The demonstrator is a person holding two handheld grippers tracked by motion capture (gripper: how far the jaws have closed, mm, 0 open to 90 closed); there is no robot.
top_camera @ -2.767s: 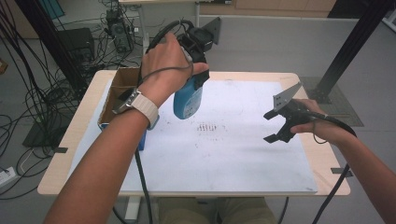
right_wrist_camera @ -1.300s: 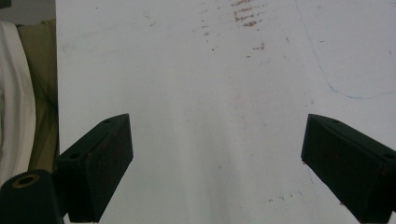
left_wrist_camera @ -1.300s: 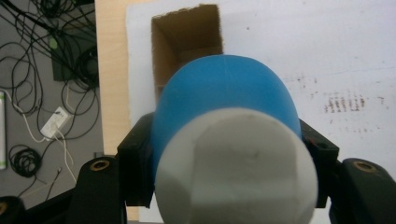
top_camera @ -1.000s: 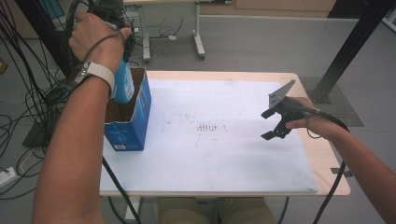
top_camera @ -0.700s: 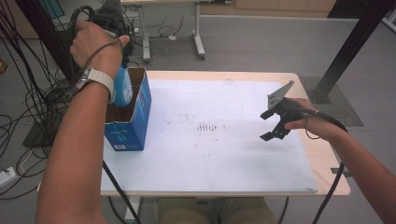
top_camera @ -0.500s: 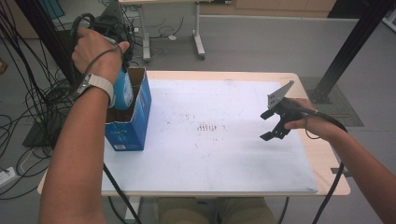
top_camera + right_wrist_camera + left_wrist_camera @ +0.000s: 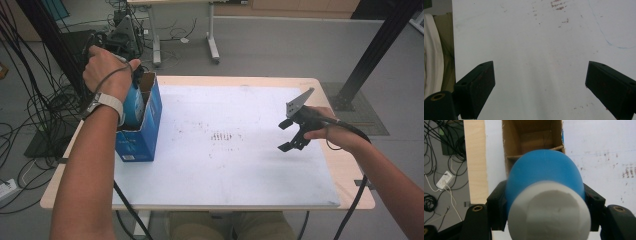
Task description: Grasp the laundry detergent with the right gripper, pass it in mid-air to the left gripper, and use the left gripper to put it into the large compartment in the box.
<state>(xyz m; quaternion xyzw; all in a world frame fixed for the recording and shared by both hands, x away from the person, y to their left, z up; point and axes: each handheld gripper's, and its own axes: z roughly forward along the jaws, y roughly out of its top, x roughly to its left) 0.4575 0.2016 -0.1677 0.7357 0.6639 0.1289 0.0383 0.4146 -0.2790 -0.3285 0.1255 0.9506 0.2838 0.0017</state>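
The bottle [image 7: 133, 104] sits partly in the box [image 7: 142, 131] at the table's [image 7: 250, 82] left edge.

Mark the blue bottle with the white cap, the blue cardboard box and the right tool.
blue plastic bottle with white cap [image 7: 544, 170], left gripper view, blue body.
blue cardboard box [image 7: 145, 135], high view, blue side wall.
right tool [image 7: 288, 135], high view, between its open jaws.

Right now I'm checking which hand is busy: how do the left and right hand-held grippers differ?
The left hand-held gripper is shut on a blue bottle with a white cap; the right hand-held gripper is open, nothing between its jaws. The left is over the open cardboard box at the table's left edge, bottle partly inside; the right hangs over the bare white mat. Both have black jaws and a trailing cable.
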